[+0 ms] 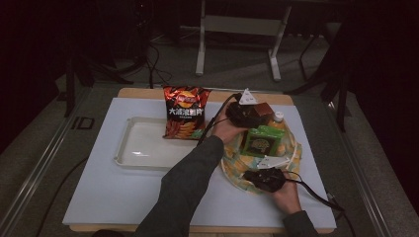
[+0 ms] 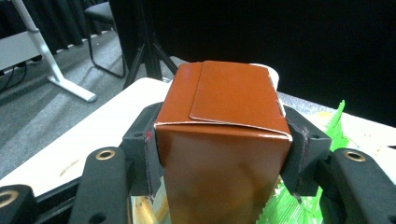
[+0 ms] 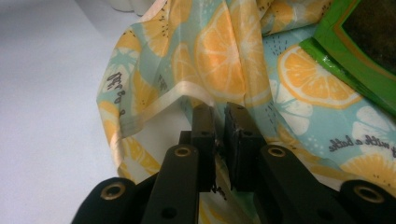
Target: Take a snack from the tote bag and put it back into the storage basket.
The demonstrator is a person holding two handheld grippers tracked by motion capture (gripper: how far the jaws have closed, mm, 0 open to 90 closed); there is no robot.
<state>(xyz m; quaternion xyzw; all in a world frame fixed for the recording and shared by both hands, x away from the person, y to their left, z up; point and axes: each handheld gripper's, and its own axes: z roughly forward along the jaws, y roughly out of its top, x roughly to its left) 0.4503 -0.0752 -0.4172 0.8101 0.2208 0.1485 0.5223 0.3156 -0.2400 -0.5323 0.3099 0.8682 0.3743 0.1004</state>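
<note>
A brown carton stands upright between the jaws of my left gripper, whose pads press on its two sides. From above, the left gripper holds the carton over the far rim of an orange-slice printed bag. Inside the bag sits a green packet, with a white-capped bottle behind it. My right gripper is shut on the bag's pale rim, and in the high view the right gripper is at the bag's near edge.
A white tray lies on the pale mat to the left. A red crisp bag stands upright at the tray's right end. A person's left sleeve crosses the middle of the mat. Table legs and cables lie beyond the far edge.
</note>
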